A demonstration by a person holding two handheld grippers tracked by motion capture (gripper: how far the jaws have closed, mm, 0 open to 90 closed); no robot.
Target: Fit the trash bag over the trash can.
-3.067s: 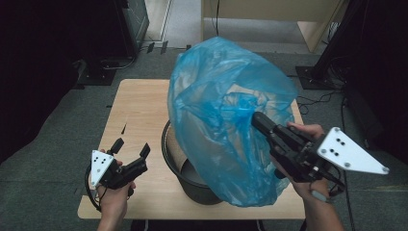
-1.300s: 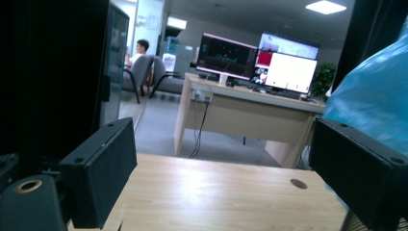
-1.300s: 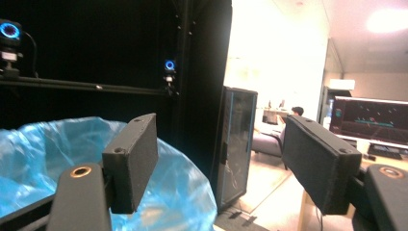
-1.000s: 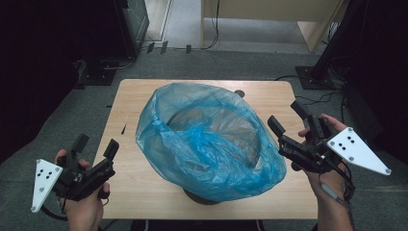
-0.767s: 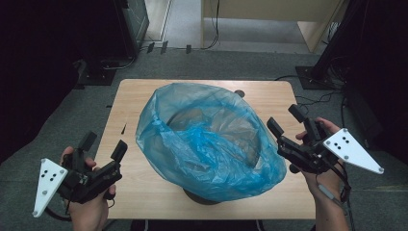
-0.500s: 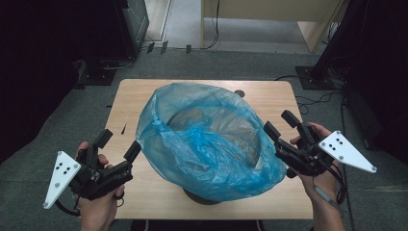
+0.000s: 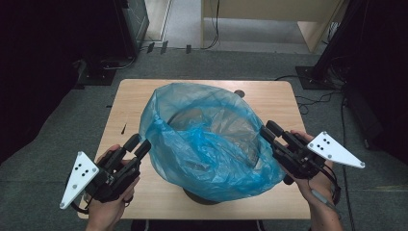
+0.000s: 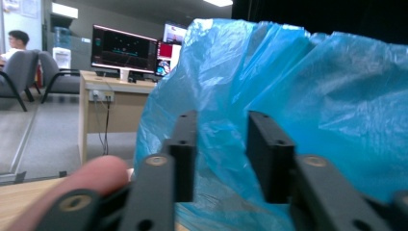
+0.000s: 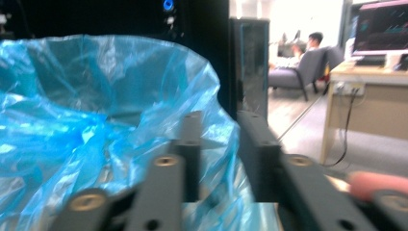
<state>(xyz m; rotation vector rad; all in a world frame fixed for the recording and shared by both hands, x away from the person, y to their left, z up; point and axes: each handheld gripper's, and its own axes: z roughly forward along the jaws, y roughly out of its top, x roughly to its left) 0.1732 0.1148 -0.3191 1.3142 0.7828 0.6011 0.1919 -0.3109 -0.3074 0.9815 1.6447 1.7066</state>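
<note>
A blue plastic bag is draped over a dark round bin on the wooden table, its mouth open upward. My left gripper is at the bag's left side; in the left gripper view its jaws have just been closing, and a gap remains with bag film in it. My right gripper is at the bag's right edge. Its jaws have also been closing and stand apart around the bag's rim.
The table's near corners lie under my hands. Cables and black stands sit on the grey floor beyond. The gripper views show a desk with monitors and a seated person far off.
The bag, earlier held up by my right gripper, now lies over the bin. My left gripper has moved in to the bag's left side and narrowed. My right gripper has sunk slightly and narrowed at the right edge.
</note>
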